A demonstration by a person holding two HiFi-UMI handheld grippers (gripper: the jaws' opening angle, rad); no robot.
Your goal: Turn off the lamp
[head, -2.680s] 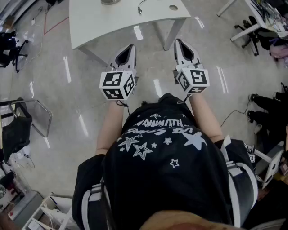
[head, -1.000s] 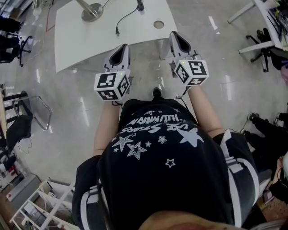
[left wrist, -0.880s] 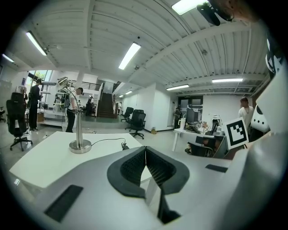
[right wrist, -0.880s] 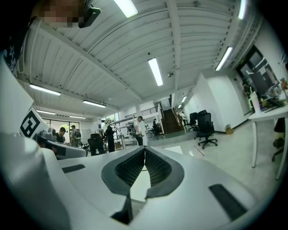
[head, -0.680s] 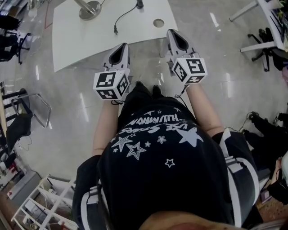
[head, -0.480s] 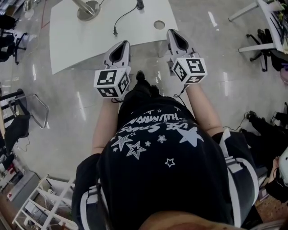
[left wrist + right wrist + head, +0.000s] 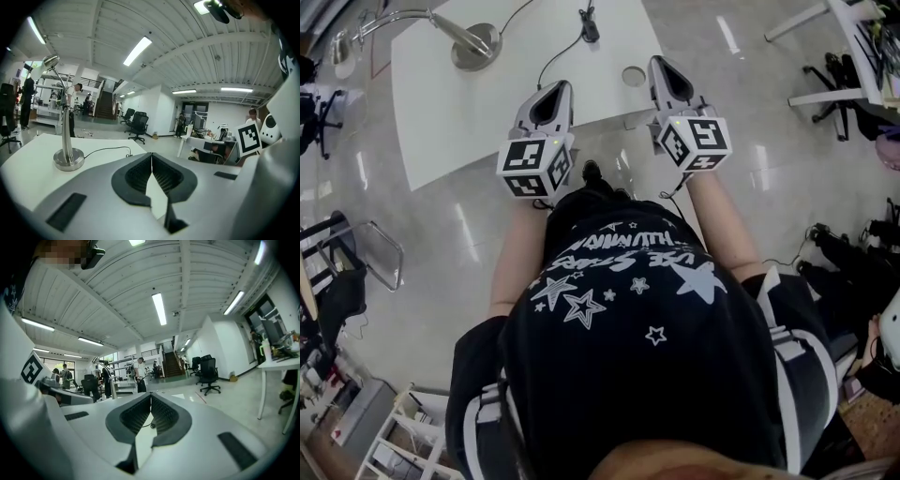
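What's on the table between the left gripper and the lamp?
Just bare white table and a thin black cord running from the lamp, in the left gripper view.

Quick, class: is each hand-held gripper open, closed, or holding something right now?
Left hand-held gripper: closed, empty.
Right hand-held gripper: closed, empty.

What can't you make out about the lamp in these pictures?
- Lamp on or off: left gripper view, head too small against a bright background.
- Dark piece on cord: head view, too small to call a switch.
- Cord's far end: head view, cut by top edge.
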